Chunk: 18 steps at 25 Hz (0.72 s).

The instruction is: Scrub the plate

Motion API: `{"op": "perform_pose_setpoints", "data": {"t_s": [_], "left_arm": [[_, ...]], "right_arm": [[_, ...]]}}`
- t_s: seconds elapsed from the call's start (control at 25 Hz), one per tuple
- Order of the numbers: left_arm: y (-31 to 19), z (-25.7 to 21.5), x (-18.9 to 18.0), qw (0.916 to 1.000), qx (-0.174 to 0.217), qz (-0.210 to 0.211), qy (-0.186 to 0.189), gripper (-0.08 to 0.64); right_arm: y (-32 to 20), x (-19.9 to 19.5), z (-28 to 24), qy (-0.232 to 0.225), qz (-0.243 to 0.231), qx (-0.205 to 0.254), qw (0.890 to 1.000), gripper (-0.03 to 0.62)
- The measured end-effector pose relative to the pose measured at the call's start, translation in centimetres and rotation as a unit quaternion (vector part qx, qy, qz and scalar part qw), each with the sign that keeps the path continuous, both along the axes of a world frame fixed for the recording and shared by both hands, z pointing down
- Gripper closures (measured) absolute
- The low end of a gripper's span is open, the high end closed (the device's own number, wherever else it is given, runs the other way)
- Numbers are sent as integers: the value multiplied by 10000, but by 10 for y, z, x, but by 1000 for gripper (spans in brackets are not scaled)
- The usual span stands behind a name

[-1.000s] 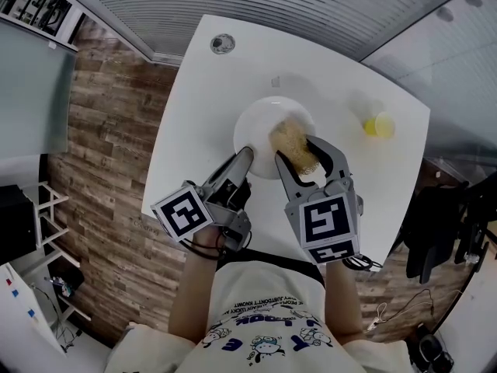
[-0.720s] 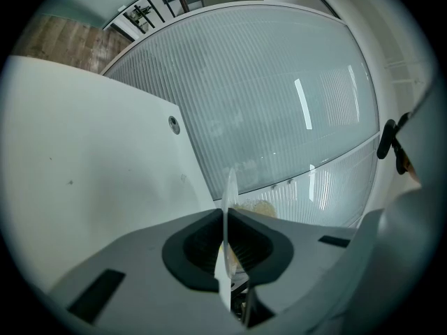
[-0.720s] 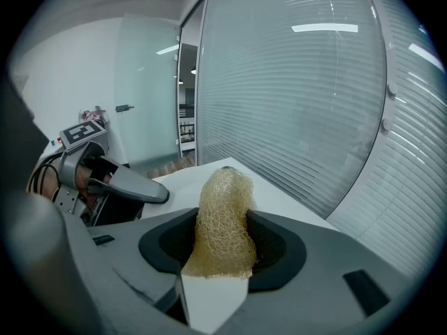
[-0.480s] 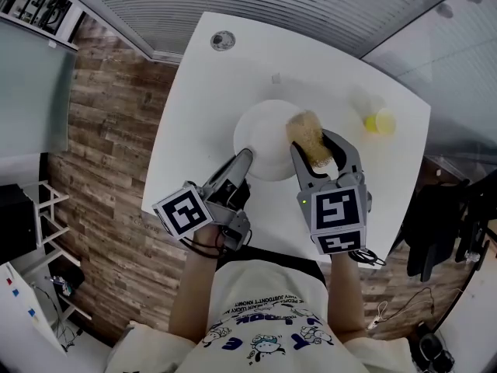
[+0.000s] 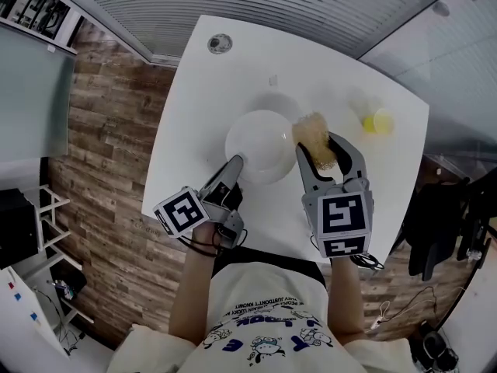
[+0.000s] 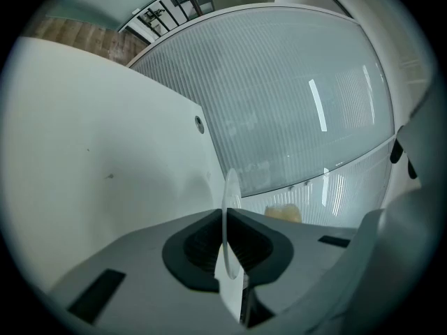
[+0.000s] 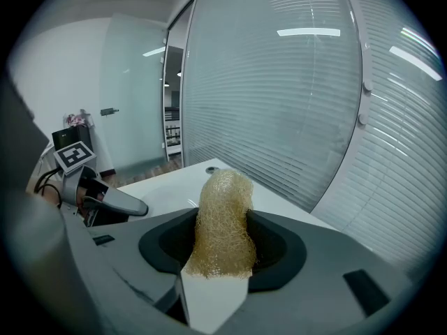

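Plate pinched by its rim, scrubber held just off its right edge.

Left hand-held gripper (image 5: 235, 164) is clenched on the near rim of the white plate (image 5: 260, 140), which sits over the middle of the white worktop (image 5: 194, 92); can't tell if the far edge rests on it. Right hand-held gripper (image 5: 318, 148) is grasping a tan fibrous scrubber (image 5: 314, 134), touching or just beside the plate's right rim, not on its face. Risks, as I judge them: the grip is thin, at one edge only, so a hard scrub press could pivot the plate or slip it out. The scrubber is soft and sticks out past the jaws, so it may fold or drag loose. A wide stroke could knock the small yellow object (image 5: 378, 123) nearby.
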<state>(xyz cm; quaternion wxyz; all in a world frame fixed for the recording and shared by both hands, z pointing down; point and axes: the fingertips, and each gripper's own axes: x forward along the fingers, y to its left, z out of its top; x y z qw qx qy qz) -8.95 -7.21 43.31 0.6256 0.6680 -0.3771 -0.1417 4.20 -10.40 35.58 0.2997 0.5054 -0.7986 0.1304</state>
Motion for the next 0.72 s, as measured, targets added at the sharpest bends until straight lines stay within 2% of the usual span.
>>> {"op": "perform_pose_setpoints", "data": {"t_s": [0.48,0.72], "left_arm": [[-1,25,-9,9995,-293,-74,-133,523],[0,38,-10,9988,-420,29,-240,523]], "right_arm": [[11,-8,18,-123,39,-210,9997,399],[17,-13,29,-174,81,-352,9992,399]]}}
